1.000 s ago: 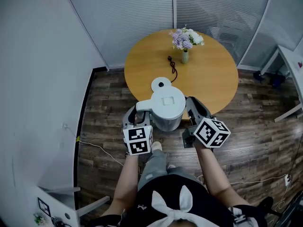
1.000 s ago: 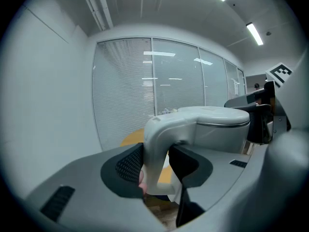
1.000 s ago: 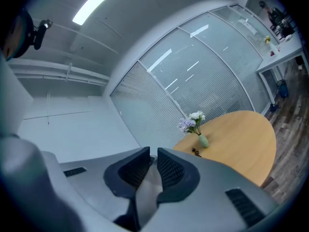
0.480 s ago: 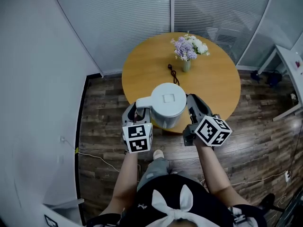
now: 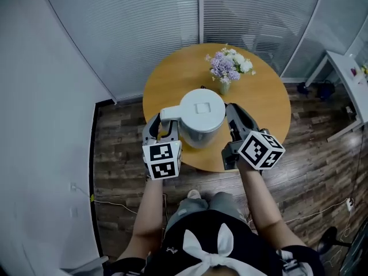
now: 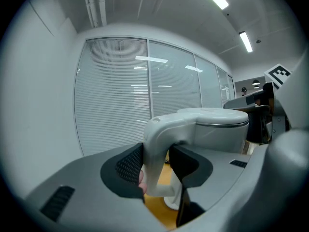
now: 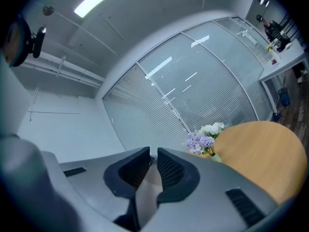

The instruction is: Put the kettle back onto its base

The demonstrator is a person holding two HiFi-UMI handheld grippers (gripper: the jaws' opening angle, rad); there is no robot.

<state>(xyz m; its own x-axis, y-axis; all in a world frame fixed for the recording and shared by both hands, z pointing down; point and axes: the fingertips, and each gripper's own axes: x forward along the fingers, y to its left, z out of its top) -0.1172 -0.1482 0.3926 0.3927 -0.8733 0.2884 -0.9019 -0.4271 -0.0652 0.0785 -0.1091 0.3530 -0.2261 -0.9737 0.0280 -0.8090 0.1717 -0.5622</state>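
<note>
A white electric kettle (image 5: 201, 114) with a square lid button hangs over the round wooden table (image 5: 264, 102). My left gripper (image 5: 167, 128) is shut on its curved white handle (image 6: 157, 144), the black pads pressing both sides. My right gripper (image 5: 233, 121) sits against the kettle's right side. In the right gripper view its jaws (image 7: 153, 170) stand almost together with nothing between them. The kettle's base is hidden beneath the kettle in the head view. The kettle body (image 6: 217, 129) fills the right of the left gripper view.
A small vase of purple and white flowers (image 5: 227, 68) stands on the table just behind the kettle, also in the right gripper view (image 7: 205, 141). Slatted glass walls (image 5: 172, 16) curve behind the table. A white desk corner (image 5: 345, 68) is at the right.
Both grippers have carried the kettle forward from the table's near edge to above its middle. The white base disc, visible before, is now covered by the kettle.
</note>
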